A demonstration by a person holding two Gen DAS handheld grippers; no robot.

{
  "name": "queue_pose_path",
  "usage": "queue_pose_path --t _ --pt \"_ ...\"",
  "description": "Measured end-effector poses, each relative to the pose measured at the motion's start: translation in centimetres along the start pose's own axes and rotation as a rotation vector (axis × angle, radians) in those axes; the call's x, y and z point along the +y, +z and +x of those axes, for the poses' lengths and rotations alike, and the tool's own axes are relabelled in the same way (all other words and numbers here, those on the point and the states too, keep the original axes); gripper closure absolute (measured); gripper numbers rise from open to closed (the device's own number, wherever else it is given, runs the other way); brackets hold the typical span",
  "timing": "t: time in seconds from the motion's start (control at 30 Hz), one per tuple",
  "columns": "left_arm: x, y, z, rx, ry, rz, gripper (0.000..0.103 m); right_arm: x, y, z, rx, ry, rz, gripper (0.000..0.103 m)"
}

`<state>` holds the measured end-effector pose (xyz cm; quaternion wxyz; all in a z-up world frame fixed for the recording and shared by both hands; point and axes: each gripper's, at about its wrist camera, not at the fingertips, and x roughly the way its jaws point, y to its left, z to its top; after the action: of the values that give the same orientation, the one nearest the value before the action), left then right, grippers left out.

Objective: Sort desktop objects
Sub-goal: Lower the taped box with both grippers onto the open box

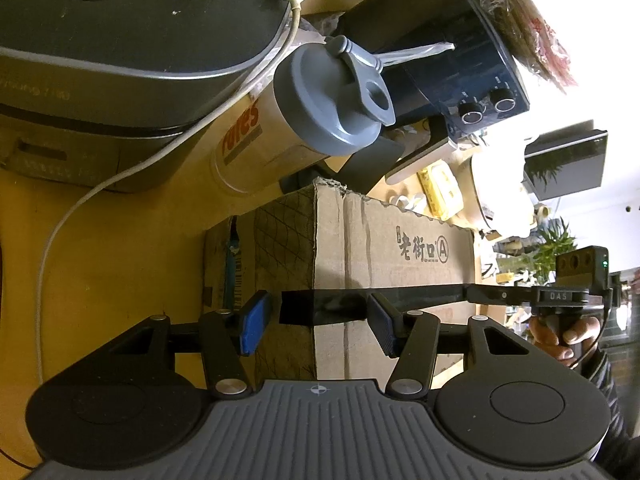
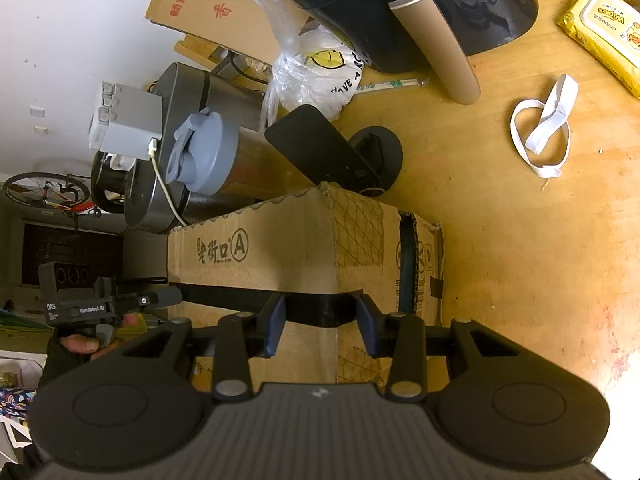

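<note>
- Left hand-held gripper [image 1: 316,326]: jaws clamped on one end of a flat black strip [image 1: 320,308].
- Cardboard box [image 2: 288,256] sits on the wooden tabletop [image 2: 520,240], the strip across its near corner.
- Right hand-held gripper [image 2: 322,322]: clamped on the strip's other end.

Your cardboard box [image 2: 256,256] is plain brown with black characters and a dark diamond-lattice print on one face. You've got a grey bottle lid [image 1: 332,100], yellow wipes pack [image 2: 604,36], white strap [image 2: 544,132], yellowish wooden table [image 2: 520,260].
</note>
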<state>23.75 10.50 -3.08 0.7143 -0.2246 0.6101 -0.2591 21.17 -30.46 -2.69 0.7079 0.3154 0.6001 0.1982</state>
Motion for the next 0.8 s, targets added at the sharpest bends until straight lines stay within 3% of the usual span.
queue_pose_path --t 0.8 --pt "0.5 0.3 1.9 0.024 0.016 -0.011 0.051 -0.7 -0.3 0.4 -0.012 -0.008 0.020 0.068"
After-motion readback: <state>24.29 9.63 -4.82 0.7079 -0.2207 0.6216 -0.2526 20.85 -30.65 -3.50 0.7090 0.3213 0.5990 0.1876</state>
